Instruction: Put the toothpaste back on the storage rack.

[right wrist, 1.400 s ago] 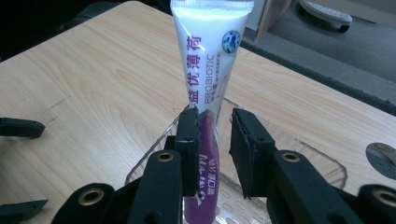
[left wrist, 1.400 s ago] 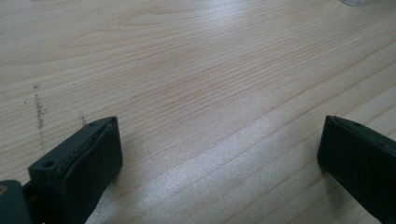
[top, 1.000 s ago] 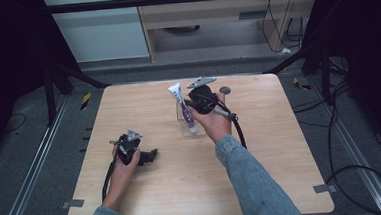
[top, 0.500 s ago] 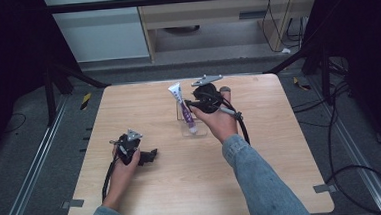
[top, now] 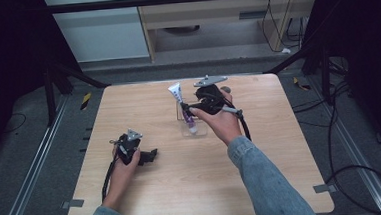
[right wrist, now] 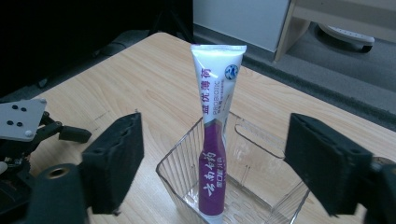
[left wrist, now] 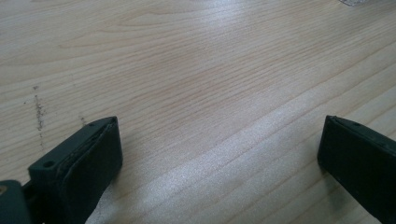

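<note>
A white and purple toothpaste tube (top: pixel 177 96) (right wrist: pixel 215 112) stands upright, cap down, in a small clear plastic box (top: pixel 196 130) (right wrist: pixel 175 175) at the table's middle back. My right gripper (top: pixel 186 108) (right wrist: pixel 219 163) is open just right of it. In the right gripper view its jaws stand wide on either side of the tube and do not touch it. My left gripper (top: pixel 151 155) (left wrist: pixel 219 163) rests low at the front left, open, with bare wood between its jaws. It also appears at the left edge of the right gripper view as the left gripper (right wrist: pixel 23 135).
The wooden table (top: pixel 282 172) has free room at the right and front. Past its back edge are a dark floor, a white cabinet (top: pixel 104 32) and a wooden shelf unit (top: pixel 223 13). Cables (top: pixel 363 172) lie on the floor at the right.
My right gripper has drifted slightly to the right beside the tube. The left gripper and the tube have stayed in place.
</note>
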Tool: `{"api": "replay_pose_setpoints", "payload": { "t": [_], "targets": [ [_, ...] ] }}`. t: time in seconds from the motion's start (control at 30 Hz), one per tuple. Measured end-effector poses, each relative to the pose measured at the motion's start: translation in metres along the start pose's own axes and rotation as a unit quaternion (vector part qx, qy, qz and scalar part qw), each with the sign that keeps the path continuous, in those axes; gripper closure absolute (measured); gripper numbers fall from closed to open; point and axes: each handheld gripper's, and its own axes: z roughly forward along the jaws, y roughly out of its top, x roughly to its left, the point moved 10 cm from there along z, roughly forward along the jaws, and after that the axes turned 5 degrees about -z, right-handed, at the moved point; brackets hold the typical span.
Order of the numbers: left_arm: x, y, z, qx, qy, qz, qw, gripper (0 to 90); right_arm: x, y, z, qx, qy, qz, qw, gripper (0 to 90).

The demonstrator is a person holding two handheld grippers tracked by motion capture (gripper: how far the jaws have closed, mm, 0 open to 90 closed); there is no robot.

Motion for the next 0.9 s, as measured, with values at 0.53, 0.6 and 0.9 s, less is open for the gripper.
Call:
{"api": "replay_pose_setpoints", "payload": {
  "t": [0.53, 0.6, 0.9],
  "targets": [
    [0.001, 0.0, 0.0, 0.002, 0.001, 0.003, 1.0, 0.0, -0.029, -0.007, -0.021, 0.002, -0.039, 0.015, 0.9991, 8.4],
    [0.0, 0.0, 0.0, 0.001, 0.001, 0.002, 1.0, 0.0, -0.033, -0.009, -0.025, 0.002, -0.042, 0.017, 0.999, 8.4],
    [0.0, 0.0, 0.0, 0.002, 0.001, 0.003, 1.0, 0.0, -0.044, -0.017, -0.041, 0.006, -0.048, 0.02, 0.9986, 7.9]
  ]
}}
